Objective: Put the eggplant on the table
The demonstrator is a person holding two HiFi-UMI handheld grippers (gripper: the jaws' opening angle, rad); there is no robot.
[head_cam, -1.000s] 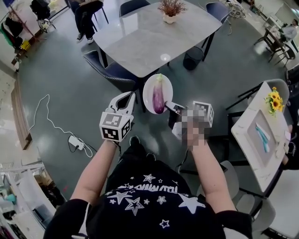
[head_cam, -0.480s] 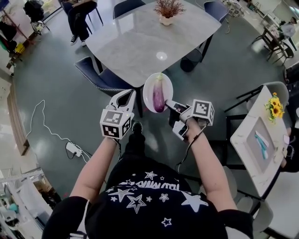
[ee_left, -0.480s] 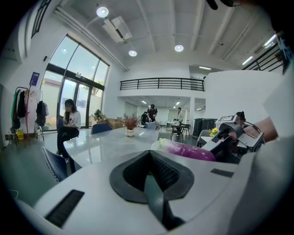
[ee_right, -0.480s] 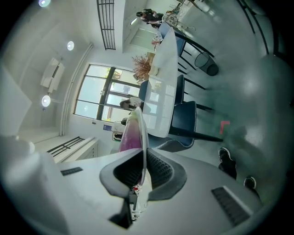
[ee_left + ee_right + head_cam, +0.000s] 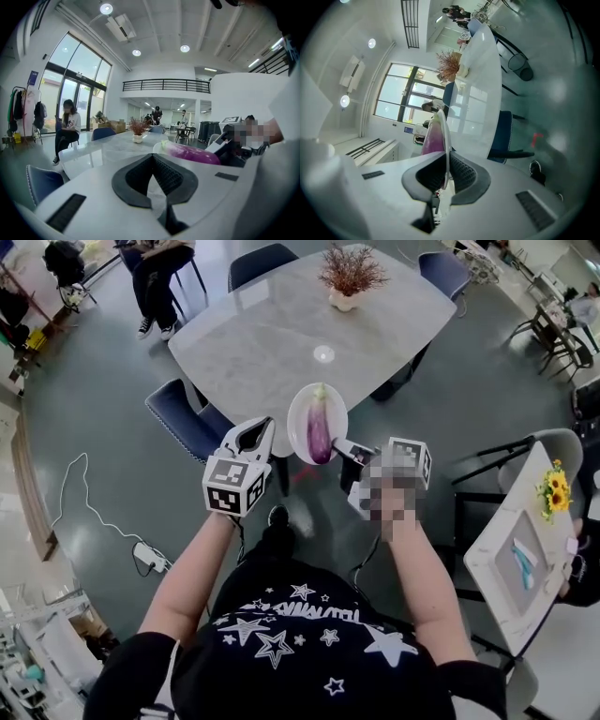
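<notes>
Table (image 5: 272,334) closer now; R gripper (image 5: 341,447) pinches plate (image 5: 298,413) rim w/ eggplant (image 5: 320,432) aboard, L gripper (image 5: 257,431) closed, empty. Eggplant not yet set down.

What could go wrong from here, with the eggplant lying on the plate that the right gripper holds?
1. The right gripper clamps only the rim of the white plate. With so narrow a hold, the plate may tilt or slip.
2. The eggplant lies loose on the plate, near the edge of the table and seemingly partly over the floor. A tilt could roll it off.
3. The left gripper is shut and empty, so it gives no support.
</notes>
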